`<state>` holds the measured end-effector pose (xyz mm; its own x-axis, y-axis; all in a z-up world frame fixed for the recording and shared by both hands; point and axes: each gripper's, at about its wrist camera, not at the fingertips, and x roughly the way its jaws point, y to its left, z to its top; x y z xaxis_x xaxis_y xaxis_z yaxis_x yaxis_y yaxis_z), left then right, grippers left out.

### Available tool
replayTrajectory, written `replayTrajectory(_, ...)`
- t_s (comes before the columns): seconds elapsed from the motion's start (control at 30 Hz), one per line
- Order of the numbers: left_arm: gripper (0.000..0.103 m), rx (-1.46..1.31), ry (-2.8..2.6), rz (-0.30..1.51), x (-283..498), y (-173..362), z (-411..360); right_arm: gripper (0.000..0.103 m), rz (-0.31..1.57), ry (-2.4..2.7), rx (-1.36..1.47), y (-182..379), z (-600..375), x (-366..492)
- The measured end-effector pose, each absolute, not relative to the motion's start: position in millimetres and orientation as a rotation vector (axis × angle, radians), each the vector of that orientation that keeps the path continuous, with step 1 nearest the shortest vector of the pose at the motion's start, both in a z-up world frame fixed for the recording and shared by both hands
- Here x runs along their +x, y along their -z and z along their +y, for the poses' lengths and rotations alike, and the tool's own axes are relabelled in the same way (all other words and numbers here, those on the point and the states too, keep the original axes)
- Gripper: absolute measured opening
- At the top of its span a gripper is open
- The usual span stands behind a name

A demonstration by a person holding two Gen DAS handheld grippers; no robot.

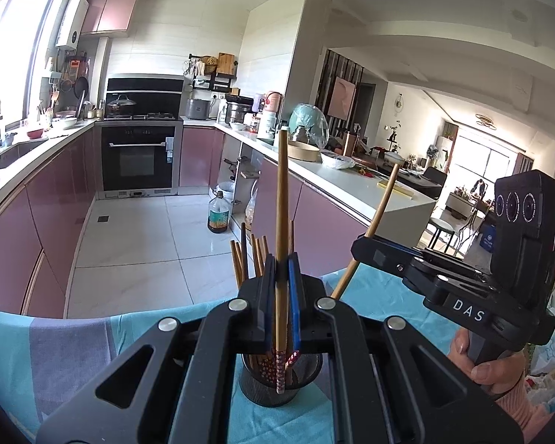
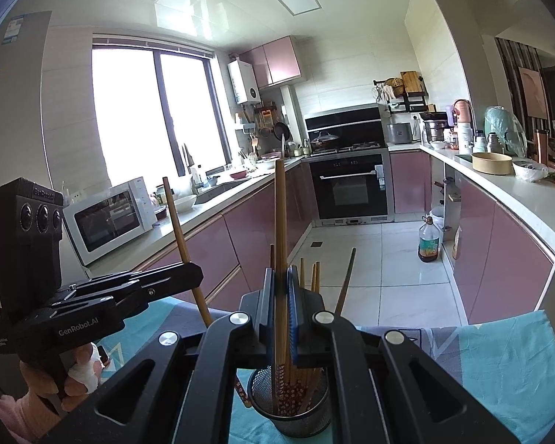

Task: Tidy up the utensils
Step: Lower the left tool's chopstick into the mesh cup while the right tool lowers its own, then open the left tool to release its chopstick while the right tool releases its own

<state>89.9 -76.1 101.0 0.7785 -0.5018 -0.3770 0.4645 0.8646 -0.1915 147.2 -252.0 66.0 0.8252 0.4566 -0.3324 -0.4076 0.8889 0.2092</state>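
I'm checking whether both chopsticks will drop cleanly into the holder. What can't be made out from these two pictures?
- Left wrist view: the mesh holder rim is mostly hidden by the left gripper.
- Right wrist view: the lower end of the right gripper's chopstick is lost among those in the holder.
- Both: the holder's base is cut off or covered.
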Motion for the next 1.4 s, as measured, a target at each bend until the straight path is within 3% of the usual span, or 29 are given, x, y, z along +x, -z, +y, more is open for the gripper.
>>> replayTrajectory(1.4, 0.008, -0.037, 0.506, 0.645, 146.0, -51.6, -72.2, 0.006, 0.588, -0.439, 0.053, -16.9, -224.9, 187.0)
